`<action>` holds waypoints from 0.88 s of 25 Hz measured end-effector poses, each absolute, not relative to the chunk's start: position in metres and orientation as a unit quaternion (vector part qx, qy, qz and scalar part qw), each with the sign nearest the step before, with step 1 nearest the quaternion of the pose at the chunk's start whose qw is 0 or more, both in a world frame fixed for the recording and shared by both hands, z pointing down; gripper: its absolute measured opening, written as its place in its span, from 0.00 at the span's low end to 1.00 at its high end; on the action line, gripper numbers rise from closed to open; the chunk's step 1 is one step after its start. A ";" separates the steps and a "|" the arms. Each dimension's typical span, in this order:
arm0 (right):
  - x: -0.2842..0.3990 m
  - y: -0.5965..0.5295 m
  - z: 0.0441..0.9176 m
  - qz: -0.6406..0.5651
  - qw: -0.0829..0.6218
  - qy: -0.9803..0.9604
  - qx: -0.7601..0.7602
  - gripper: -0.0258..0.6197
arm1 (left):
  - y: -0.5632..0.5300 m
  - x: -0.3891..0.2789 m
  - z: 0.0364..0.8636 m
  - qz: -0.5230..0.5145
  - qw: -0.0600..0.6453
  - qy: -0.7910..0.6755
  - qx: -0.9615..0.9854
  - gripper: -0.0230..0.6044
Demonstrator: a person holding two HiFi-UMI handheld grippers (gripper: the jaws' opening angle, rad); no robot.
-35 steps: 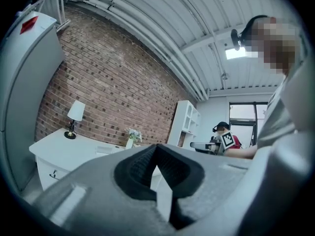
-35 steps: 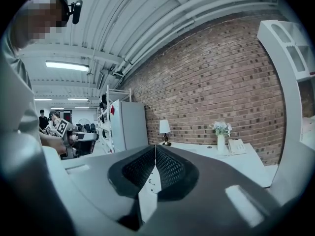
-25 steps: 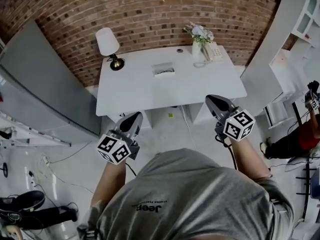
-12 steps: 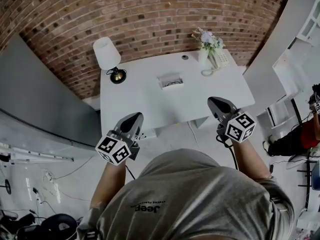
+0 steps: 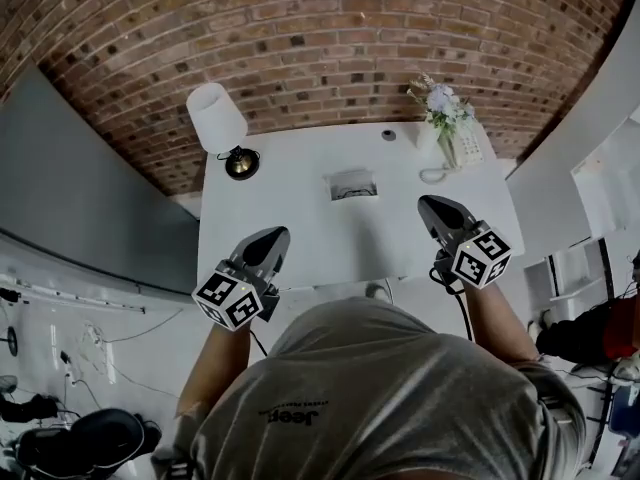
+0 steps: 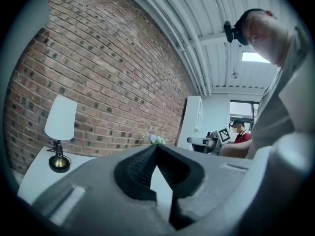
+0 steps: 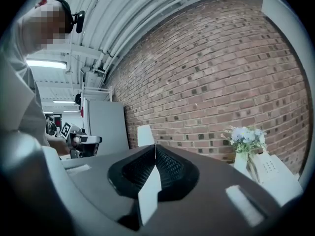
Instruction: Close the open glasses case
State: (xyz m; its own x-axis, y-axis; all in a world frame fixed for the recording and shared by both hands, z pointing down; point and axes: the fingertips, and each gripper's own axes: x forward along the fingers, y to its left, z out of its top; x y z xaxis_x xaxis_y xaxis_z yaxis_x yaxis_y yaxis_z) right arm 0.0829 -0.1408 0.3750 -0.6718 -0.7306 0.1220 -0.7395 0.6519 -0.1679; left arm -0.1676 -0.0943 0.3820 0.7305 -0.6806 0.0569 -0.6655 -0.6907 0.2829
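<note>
The open glasses case point(image 5: 352, 184), a small white box with its lid up, lies on the white table point(image 5: 290, 218) near the table's middle. My left gripper point(image 5: 272, 236) hangs over the table's near edge, left of the case and short of it, shut and empty. My right gripper point(image 5: 432, 206) is over the table's right part, to the right of the case, also shut and empty. In the left gripper view the fingertips of the left gripper point(image 6: 156, 146) meet. In the right gripper view those of the right gripper point(image 7: 155, 146) meet too. Both sets of jaws hide the case there.
A white lamp point(image 5: 218, 118) stands at the table's back left. A vase of flowers point(image 5: 443, 118) and a white telephone point(image 5: 465, 148) stand at the back right, with a small round object point(image 5: 389, 135) beside them. A brick wall point(image 5: 320, 48) lies behind, a grey panel point(image 5: 80, 198) to the left.
The person has stepped toward the table. Both grippers now reach over its near edge, and the case lies closer ahead of them. Both stay shut.
</note>
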 end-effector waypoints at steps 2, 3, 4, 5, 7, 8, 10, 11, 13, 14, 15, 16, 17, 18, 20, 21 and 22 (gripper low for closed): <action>0.093 -0.170 0.376 0.096 0.022 -0.918 0.384 0.07 | -0.114 -0.155 0.382 -0.027 0.142 -0.385 0.911 0.03; 0.099 -0.185 0.376 0.095 0.022 -0.922 0.375 0.07 | -0.124 -0.148 0.382 -0.028 0.142 -0.395 0.907 0.03; 0.104 -0.199 0.377 0.097 0.022 -0.926 0.365 0.07 | -0.135 -0.141 0.382 -0.031 0.144 -0.405 0.903 0.03; 0.109 -0.213 0.378 0.099 0.023 -0.929 0.356 0.07 | -0.145 -0.133 0.382 -0.034 0.147 -0.413 0.898 0.03; 0.118 -0.237 0.380 0.103 0.025 -0.936 0.335 0.07 | -0.166 -0.117 0.381 -0.041 0.153 -0.426 0.891 0.03; 0.121 -0.248 0.380 0.103 0.027 -0.940 0.325 0.07 | -0.175 -0.110 0.381 -0.043 0.154 -0.431 0.888 0.03; 0.126 -0.266 0.383 0.100 0.032 -0.946 0.306 0.07 | -0.194 -0.098 0.379 -0.042 0.151 -0.441 0.884 0.03; 0.127 -0.275 0.386 0.100 0.035 -0.948 0.301 0.07 | -0.202 -0.094 0.379 -0.040 0.150 -0.444 0.882 0.03; 0.128 -0.292 0.393 0.106 0.037 -0.949 0.296 0.08 | -0.218 -0.088 0.382 -0.034 0.151 -0.445 0.882 0.03; 0.127 -0.299 0.396 0.109 0.037 -0.948 0.295 0.08 | -0.226 -0.087 0.384 -0.031 0.152 -0.443 0.883 0.03; 0.125 -0.306 0.400 0.111 0.038 -0.948 0.295 0.08 | -0.232 -0.087 0.386 -0.029 0.153 -0.441 0.884 0.03; 0.123 -0.311 0.403 0.112 0.039 -0.948 0.296 0.08 | -0.239 -0.089 0.388 -0.027 0.155 -0.439 0.885 0.03; 0.119 -0.315 0.406 0.113 0.042 -0.947 0.298 0.08 | -0.245 -0.091 0.391 -0.027 0.156 -0.436 0.886 0.03; 0.116 -0.319 0.410 0.113 0.044 -0.946 0.302 0.08 | -0.250 -0.095 0.394 -0.027 0.158 -0.431 0.888 0.03; 0.110 -0.325 0.416 0.110 0.051 -0.942 0.313 0.08 | -0.260 -0.103 0.402 -0.027 0.162 -0.421 0.892 0.03; 0.106 -0.328 0.419 0.107 0.055 -0.940 0.319 0.08 | -0.264 -0.107 0.406 -0.026 0.165 -0.416 0.894 0.03; 0.102 -0.330 0.422 0.105 0.060 -0.938 0.325 0.09 | -0.268 -0.113 0.410 -0.024 0.168 -0.411 0.896 0.03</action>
